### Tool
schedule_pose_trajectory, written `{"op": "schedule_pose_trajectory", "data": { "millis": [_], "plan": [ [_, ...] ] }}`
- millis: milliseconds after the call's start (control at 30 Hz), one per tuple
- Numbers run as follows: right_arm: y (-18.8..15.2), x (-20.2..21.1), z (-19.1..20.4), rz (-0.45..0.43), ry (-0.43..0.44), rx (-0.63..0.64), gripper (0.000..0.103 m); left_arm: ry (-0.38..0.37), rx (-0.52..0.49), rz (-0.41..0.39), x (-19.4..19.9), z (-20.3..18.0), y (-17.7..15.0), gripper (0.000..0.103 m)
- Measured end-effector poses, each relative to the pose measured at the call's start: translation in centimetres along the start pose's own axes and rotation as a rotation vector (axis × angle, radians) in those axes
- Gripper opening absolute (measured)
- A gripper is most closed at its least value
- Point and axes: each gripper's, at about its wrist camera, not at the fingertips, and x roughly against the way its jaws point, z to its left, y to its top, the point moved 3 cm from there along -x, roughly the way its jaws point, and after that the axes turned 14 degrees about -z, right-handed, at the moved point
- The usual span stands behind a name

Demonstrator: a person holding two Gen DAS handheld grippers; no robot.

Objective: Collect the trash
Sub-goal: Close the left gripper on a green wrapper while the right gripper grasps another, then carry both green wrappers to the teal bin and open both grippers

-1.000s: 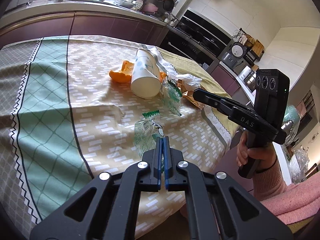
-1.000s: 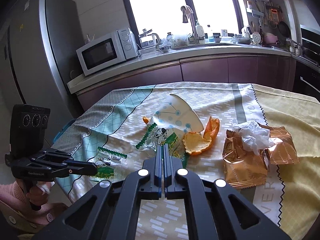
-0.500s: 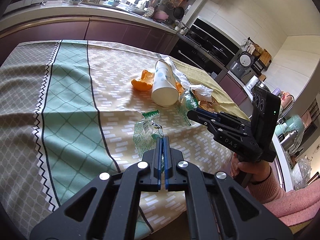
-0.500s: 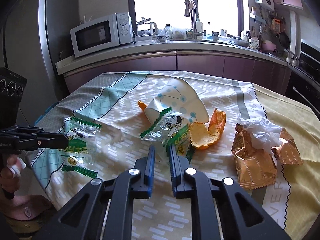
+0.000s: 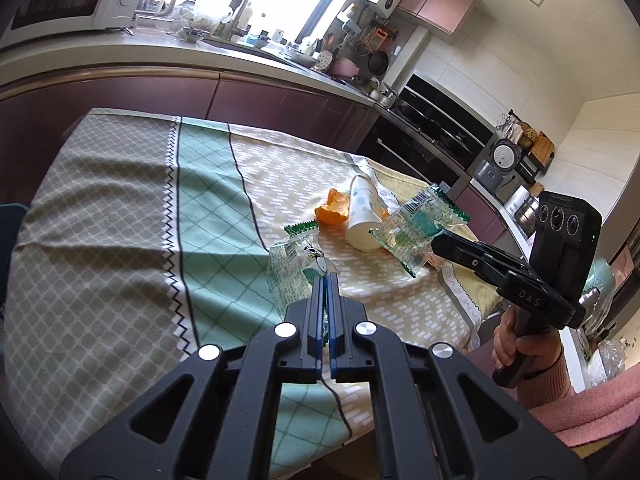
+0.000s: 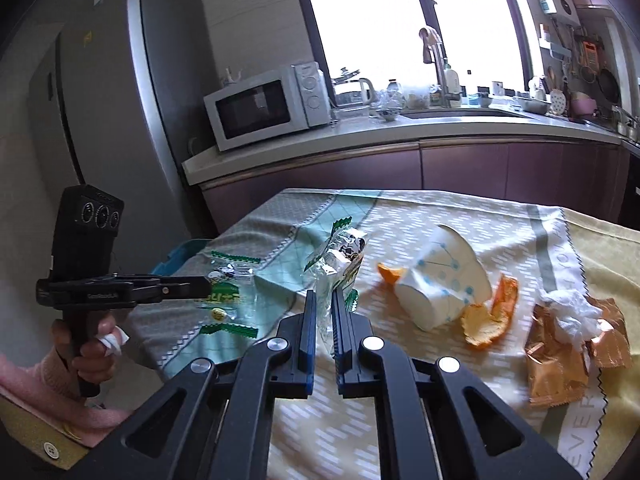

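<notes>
My left gripper point(image 5: 325, 280) is shut on a clear green-edged snack wrapper point(image 5: 294, 264) and holds it above the table; it also shows in the right wrist view point(image 6: 224, 296). My right gripper point(image 6: 323, 296) is shut on a second clear green wrapper point(image 6: 338, 260), lifted off the cloth; that wrapper shows in the left wrist view point(image 5: 416, 228). A white paper cup point(image 6: 444, 280) lies on its side, with orange peel point(image 6: 486, 320) beside it. Crumpled tissue point(image 6: 568, 312) lies on gold wrappers point(image 6: 556, 364) at the right.
The table carries a patterned cloth point(image 5: 120, 240) in grey, green and beige. A blue bin point(image 6: 180, 256) stands below the table's left edge. Kitchen counter with microwave point(image 6: 264, 108) lies behind, and a fridge point(image 6: 120, 120) stands at the left.
My right gripper closed on the second green wrapper and lifted it off the table. My left gripper rose and pulled back with its wrapper.
</notes>
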Motion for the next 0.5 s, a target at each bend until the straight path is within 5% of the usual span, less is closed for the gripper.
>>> {"op": "schedule_pose_trajectory", "data": {
  "millis": [167, 500],
  "plan": [
    [1.5, -4.2, 4.4, 0.0, 0.147, 0.03, 0.007, 0.086, 0.001, -0.089, 4.3, 2.3, 2.1, 0.002],
    [3.4, -14.1, 14.0, 0.053, 0.39, 0.096, 0.007, 0.375, 0.036, -0.242, 13.9, 11.2, 5.8, 0.002]
  ]
}}
